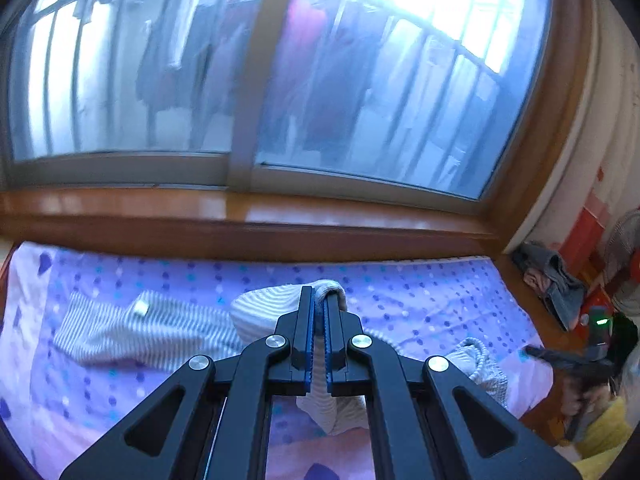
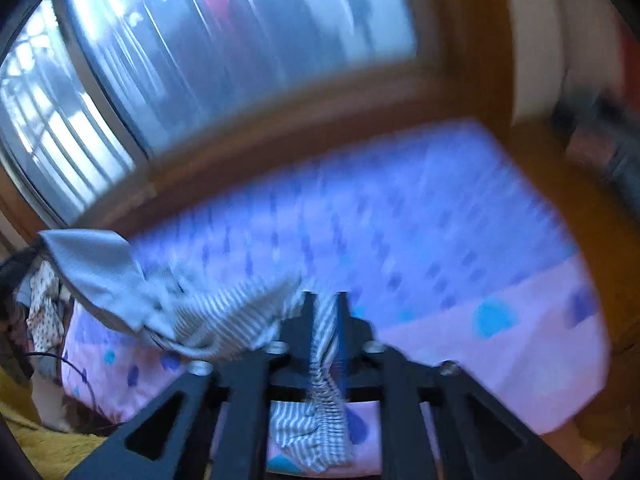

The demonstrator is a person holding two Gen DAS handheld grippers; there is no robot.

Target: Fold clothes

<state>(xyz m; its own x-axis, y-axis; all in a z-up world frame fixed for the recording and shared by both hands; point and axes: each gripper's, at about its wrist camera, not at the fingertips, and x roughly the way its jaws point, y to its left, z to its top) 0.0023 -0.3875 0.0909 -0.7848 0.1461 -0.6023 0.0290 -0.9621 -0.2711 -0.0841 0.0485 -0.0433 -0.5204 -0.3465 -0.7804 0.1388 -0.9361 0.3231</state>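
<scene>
Both grippers are clamped on the striped garment (image 1: 132,336) over the bed (image 1: 420,300). The left gripper (image 1: 319,300) pinches a bunched white-ribbed part, the right gripper (image 2: 324,304) a striped edge. Judged mid-fold; next, the held parts must be carried over and laid flat. The right view is blurred, so the garment's outline is unclear.

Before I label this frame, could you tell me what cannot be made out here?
- Right wrist view: motion blur smears the bed sheet and window.
- Left wrist view: the left gripper hides part of the striped garment.
- Garment type: unclear, bunched.
</scene>
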